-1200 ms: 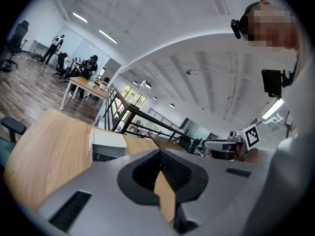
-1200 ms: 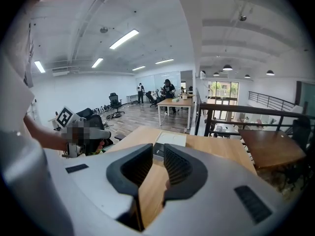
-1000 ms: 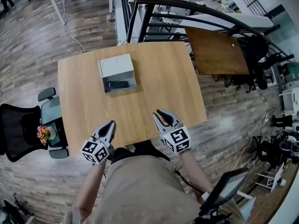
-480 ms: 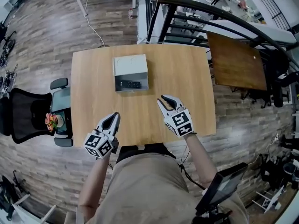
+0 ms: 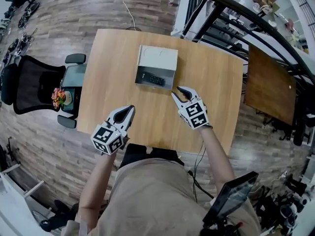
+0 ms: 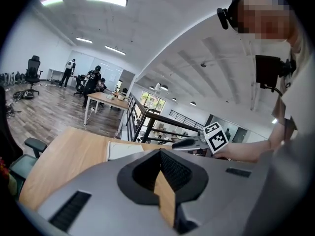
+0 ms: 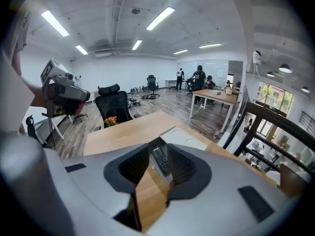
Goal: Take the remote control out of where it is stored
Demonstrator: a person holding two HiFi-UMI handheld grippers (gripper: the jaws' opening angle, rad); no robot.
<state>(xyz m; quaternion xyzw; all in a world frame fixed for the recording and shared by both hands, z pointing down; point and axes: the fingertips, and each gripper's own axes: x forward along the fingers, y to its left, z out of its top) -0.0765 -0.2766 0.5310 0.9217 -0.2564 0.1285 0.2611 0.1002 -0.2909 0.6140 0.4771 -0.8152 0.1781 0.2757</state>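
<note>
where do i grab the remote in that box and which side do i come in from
Grip the remote across its narrow width near the middle, coming down from above. It lies flat in the open front part of the box, long side along the front edge, so a sideways approach would likely hit the rim. The right gripper, jaws opening with nothing between, is nearest.

Light wooden tabletop (image 5: pixel 118 58): matt, smooth, fine grain. Pale grey flat box (image 5: pixel 158 59): smooth matt finish, plastic-looking, shallow round dimples on top. Slim black remote control (image 5: pixel 150 78): matt plastic w/ small raised btns. Left tongs (image 5: pixel 131 108): grey matt plastic shells, black ribbed pads (image 6: pixel 173 170). Floor (image 5: pixel 98 9): grey-brown wood-look planks, slight sheen. Black office chair (image 5: pixel 34 82): matt back.
</note>
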